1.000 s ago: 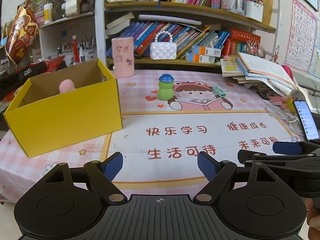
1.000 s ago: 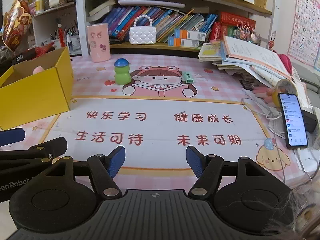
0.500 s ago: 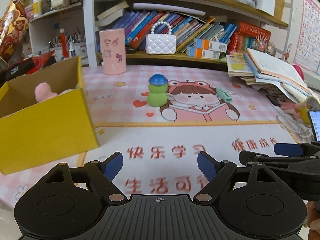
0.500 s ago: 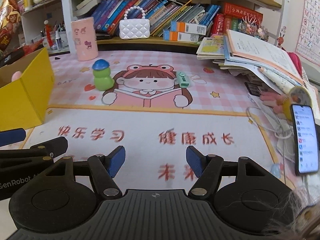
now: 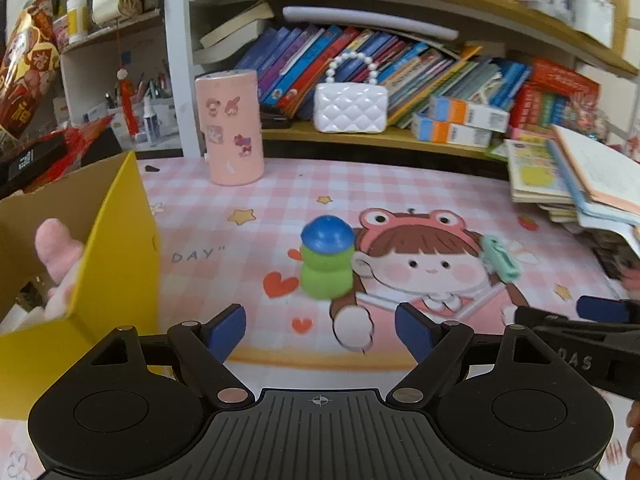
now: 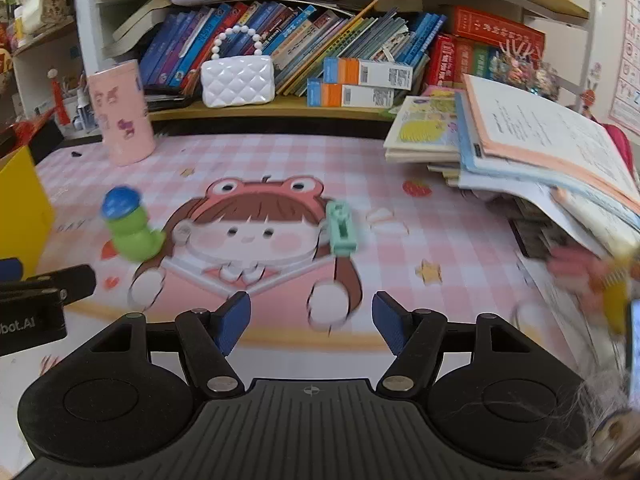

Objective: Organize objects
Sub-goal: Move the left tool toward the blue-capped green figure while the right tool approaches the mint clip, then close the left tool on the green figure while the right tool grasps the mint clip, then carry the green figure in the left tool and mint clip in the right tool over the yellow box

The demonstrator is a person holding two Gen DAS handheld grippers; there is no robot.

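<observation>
A green toy with a blue cap [image 5: 327,263] stands upright on the pink desk mat, just ahead of my open, empty left gripper [image 5: 320,332]; it also shows in the right wrist view [image 6: 130,230]. A mint-green clip [image 6: 341,229] lies flat on the mat ahead of my open, empty right gripper [image 6: 311,322], and shows in the left wrist view [image 5: 500,259]. A yellow cardboard box [image 5: 116,256] with a pink plush toy [image 5: 56,246] inside stands at the left.
A pink cylinder holder [image 5: 230,126] stands at the back of the mat. A white quilted purse [image 6: 238,80] sits on the bookshelf. A stack of open books [image 6: 520,152] lies at the right. A phone edge [image 6: 634,352] is at the far right.
Both grippers have moved forward over the mat toward the green toy and the clip. The yellow box has slid to the left edge of view. Both jaws stay open.
</observation>
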